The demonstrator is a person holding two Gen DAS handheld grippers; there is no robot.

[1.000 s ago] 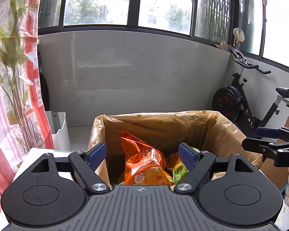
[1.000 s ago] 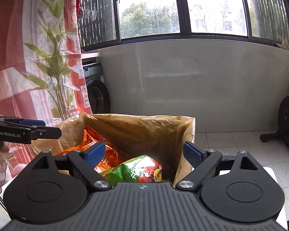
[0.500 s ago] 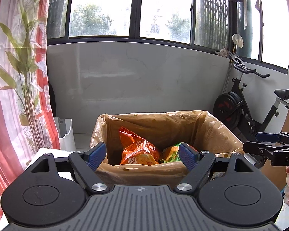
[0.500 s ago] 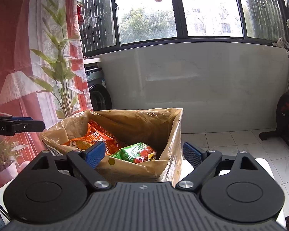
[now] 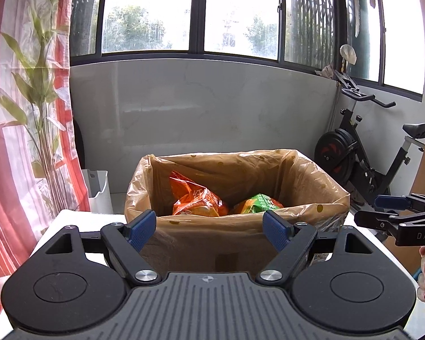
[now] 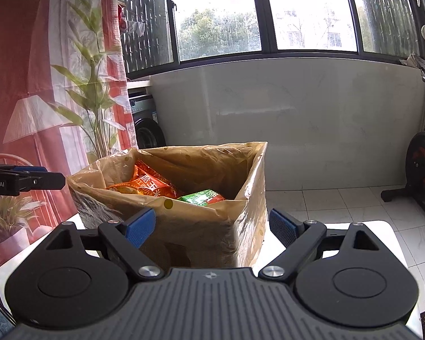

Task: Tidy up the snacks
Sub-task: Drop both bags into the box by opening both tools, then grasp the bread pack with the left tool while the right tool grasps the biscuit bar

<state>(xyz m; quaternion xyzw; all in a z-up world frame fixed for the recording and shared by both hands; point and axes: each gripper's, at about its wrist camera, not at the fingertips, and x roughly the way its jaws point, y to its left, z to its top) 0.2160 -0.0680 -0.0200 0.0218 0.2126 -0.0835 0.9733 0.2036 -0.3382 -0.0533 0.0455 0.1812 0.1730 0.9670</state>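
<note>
Both hand-held grippers, left gripper and right gripper, are spread and empty, with the brown plastic-lined cardboard box of orange and green snack bags straight ahead, about equally near each.

Exercise bike at right wall; washing machine behind red curtain; white bin on floor.
</note>
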